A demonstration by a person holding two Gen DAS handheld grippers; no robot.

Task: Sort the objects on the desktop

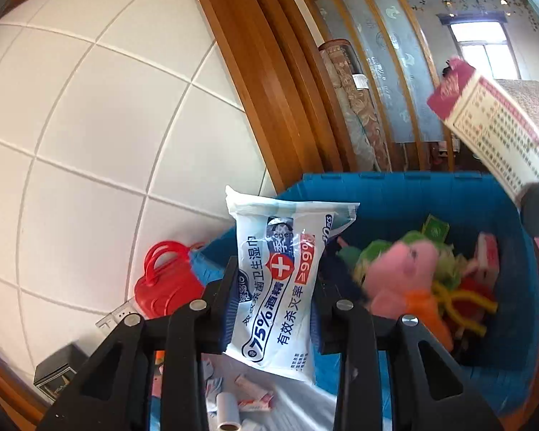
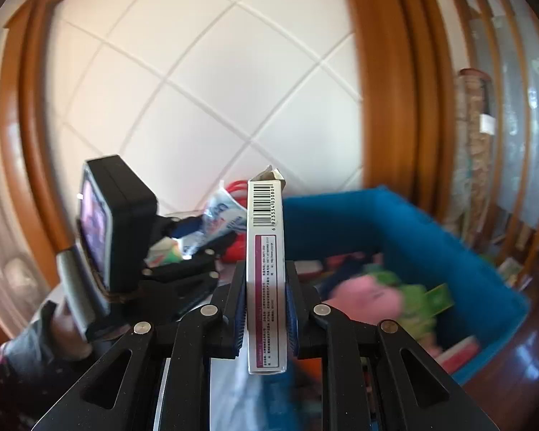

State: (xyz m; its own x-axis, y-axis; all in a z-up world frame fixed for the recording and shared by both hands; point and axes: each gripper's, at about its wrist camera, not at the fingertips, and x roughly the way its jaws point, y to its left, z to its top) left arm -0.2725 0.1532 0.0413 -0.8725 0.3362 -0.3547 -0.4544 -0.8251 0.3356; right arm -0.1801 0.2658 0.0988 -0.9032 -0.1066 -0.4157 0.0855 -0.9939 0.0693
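My left gripper [image 1: 275,280] is shut on a white pack of alcohol wet wipes [image 1: 280,280] and holds it upright at the near left rim of a blue bin [image 1: 413,194]. The bin holds a pink plush toy [image 1: 402,273], green items and other small things. My right gripper [image 2: 266,287] is shut on a narrow white and magenta box [image 2: 266,269] with a barcode, held upright above the table. That box also shows in the left wrist view [image 1: 492,129], at the upper right over the bin. The left gripper with its camera shows in the right wrist view [image 2: 204,251].
A red toy handbag [image 1: 169,280] stands left of the bin against the white tiled wall. A small black box [image 1: 54,377] sits at the lower left. Small packets [image 1: 255,395] and a white cylinder [image 1: 226,413] lie on the white surface below. Wooden door frame behind.
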